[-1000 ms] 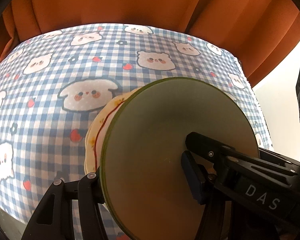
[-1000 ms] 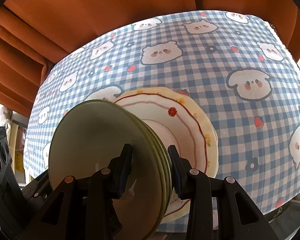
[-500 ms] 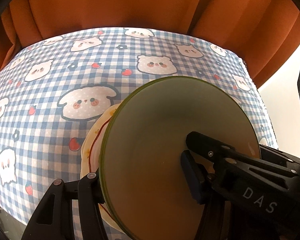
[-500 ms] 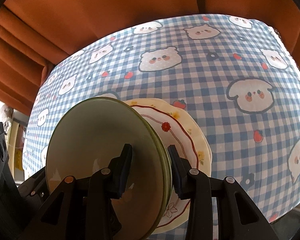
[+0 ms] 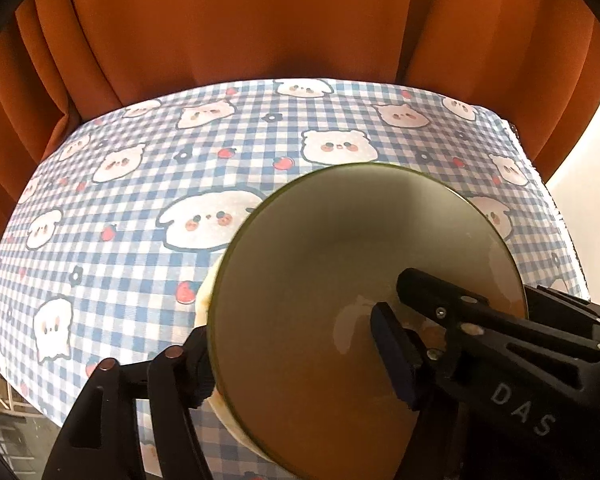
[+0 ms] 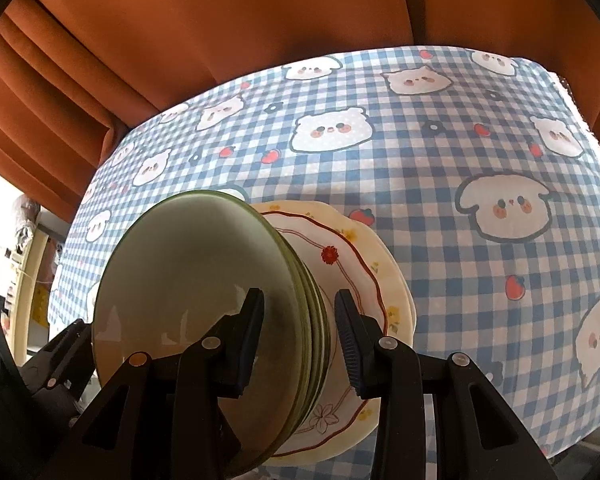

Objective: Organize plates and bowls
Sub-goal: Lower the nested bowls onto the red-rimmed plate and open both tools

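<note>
Two handheld claws are gripping one stack of dishes on edge above a desk draped in a blue-and-white checked tablecloth (image 6: 440, 184) printed with cartoon animal faces, strawberries and flowers. The right claw (image 6: 296, 340) is closing across the stack: one finger is pressing inside the hollow of the nearest green bowl (image 6: 196, 304), while the other is bearing on the face of the cream plate (image 6: 364, 272) behind, a scalloped dish with a red line and small flowers. Several green rims are showing nested edge to edge between the two fingers, so the claw is standing partly open, filled by the stack.

From the other side, the left claw (image 5: 296, 356) is pinching the same stack. Its blue-padded finger is lying against the inside of the green bowl (image 5: 340, 264), and its opposite finger is reaching behind the rim, where a sliver of the cream plate (image 5: 206, 296) is peeking out. The right claw's black body, lettered "DAS" (image 5: 524, 408), is crossing the lower right of the left wrist view.

The stack is hanging tilted, near the front edge of the desk; whether its lower edge is touching the cloth cannot be told. An orange curtain (image 6: 220, 40) is hanging behind the desk.
</note>
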A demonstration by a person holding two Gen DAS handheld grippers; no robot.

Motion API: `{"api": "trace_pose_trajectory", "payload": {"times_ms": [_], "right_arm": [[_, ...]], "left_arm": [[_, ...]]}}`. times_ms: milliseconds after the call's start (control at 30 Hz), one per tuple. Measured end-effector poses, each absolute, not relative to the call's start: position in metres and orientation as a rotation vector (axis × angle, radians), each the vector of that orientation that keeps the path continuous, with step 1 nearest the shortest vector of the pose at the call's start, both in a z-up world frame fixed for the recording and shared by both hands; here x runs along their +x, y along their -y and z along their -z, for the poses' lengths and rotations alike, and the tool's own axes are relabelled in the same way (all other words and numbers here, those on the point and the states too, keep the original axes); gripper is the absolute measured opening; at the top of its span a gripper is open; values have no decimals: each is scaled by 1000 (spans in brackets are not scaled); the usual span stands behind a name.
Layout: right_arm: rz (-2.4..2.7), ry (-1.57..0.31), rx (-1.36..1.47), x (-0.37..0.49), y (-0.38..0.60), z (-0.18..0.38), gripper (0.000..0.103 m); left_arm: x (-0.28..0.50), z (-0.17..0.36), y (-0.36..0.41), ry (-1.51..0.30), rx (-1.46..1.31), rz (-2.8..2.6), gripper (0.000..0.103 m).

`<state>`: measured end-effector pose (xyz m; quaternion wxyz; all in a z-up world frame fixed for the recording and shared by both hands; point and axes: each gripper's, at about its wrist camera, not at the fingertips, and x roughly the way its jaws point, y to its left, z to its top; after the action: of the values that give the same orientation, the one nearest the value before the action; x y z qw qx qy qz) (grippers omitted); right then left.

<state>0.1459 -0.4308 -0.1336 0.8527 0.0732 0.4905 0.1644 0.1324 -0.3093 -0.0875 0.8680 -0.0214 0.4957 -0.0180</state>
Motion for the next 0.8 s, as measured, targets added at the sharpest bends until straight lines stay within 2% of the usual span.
{"api": "trace_pose_trajectory", "payload": {"times_ms": [100, 233, 333, 500, 667, 800], "right_arm": [[-334, -1018, 157, 140, 432, 128, 43], [-284, -982, 164, 130, 434, 120, 55], [-248, -941, 165, 119, 430, 111, 57], [-146, -836, 135, 89, 417, 88, 58], [-50, -742, 135, 54, 395, 70, 73], [-34, -708, 135, 33, 370, 67, 76]], "left_arm": [[127, 82, 306, -1013, -43, 49, 76], [120, 71, 302, -944, -21, 84, 76], [112, 62, 295, -897, -7, 112, 77], [93, 43, 267, -812, -25, 144, 85], [70, 28, 231, -749, -41, 154, 91], [51, 25, 197, -720, -36, 138, 93]]}}
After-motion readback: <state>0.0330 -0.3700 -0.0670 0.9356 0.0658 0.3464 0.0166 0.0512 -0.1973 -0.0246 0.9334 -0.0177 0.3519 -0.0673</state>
